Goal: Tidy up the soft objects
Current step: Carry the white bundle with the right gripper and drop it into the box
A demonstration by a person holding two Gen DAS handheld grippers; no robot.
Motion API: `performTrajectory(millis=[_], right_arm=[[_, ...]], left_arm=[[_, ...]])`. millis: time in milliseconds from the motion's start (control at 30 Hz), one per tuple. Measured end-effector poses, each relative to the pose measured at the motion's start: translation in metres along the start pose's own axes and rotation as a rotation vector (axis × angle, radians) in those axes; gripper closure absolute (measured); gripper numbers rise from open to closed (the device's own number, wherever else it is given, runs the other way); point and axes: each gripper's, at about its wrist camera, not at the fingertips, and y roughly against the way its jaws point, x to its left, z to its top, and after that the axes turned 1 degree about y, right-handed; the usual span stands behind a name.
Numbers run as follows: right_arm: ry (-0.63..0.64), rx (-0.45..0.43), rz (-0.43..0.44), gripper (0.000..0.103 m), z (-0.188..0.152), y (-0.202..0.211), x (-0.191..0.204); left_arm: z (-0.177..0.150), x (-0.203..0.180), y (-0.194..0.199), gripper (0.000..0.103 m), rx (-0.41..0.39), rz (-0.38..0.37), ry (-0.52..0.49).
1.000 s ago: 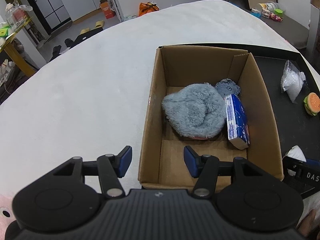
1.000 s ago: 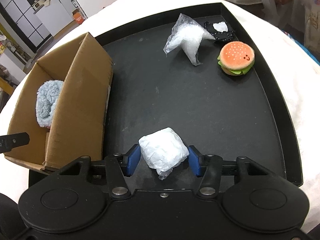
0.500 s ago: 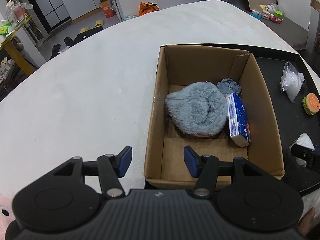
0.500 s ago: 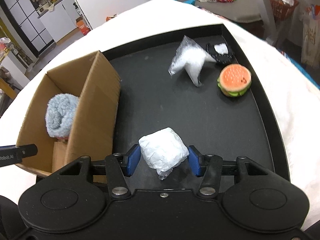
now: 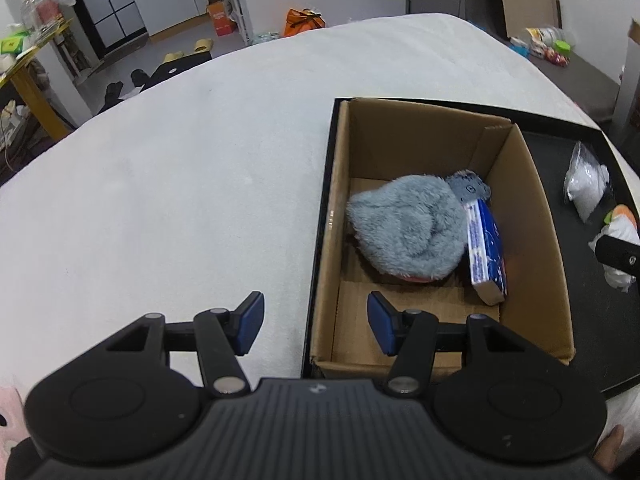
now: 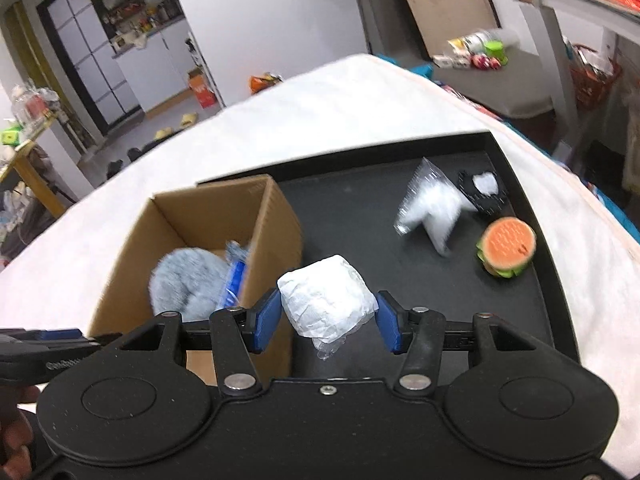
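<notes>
- Right gripper (image 6: 327, 322) is clamped on a white wrapped bundle (image 6: 326, 304), blue pads pressing both its sides, and the bundle hangs clear above the tray just beside the box's right wall.
- Left gripper (image 5: 315, 324) has its jaws apart with nothing between them, hovering over the near left corner of the box.
- White soft surface (image 5: 168, 184) carries everything, pretty much fills both views.
- Black tray (image 6: 532, 304) sits on it, with the cardboard box (image 5: 544, 240) standing at the tray's left edge.
- Inside the box: a fluffy grey plush (image 5: 404, 232) in the middle, and a blue-and-white packet (image 5: 486, 252) leaning against the plush's right side, near the box's right wall.
- Clear bag of white stuff (image 6: 430, 210) lies toward the tray's far right corner.
- Burger plush (image 6: 506, 246) sits close by the tray's right edge, near that bag.
</notes>
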Motion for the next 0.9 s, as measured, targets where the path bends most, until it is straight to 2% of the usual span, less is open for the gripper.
performTrajectory(millis=[233,433,533,600,900], right_arm=[[0.051,-0.037,0.045,0.052,0.009,0.003,0.023],[0.086,-0.030,0.067,0.052,0.012,0.000,0.041],[0.106,-0.015,0.085,0.052,0.012,-0.001,0.052],[0.120,-0.007,0.093,0.052,0.011,-0.002,0.059],[0.139,0.037,0.132,0.051,0.012,-0.012,0.087]], left_arm=[[-0.002,0.012,0.001,0.049,-0.006,-0.048,0.047],[-0.004,0.014,-0.002,0.053,-0.007,-0.080,0.053],[-0.006,0.014,-0.005,0.065,0.004,-0.106,0.060],[-0.006,0.015,-0.007,0.079,0.015,-0.126,0.072],[-0.008,0.023,-0.008,0.091,0.015,-0.141,0.093]])
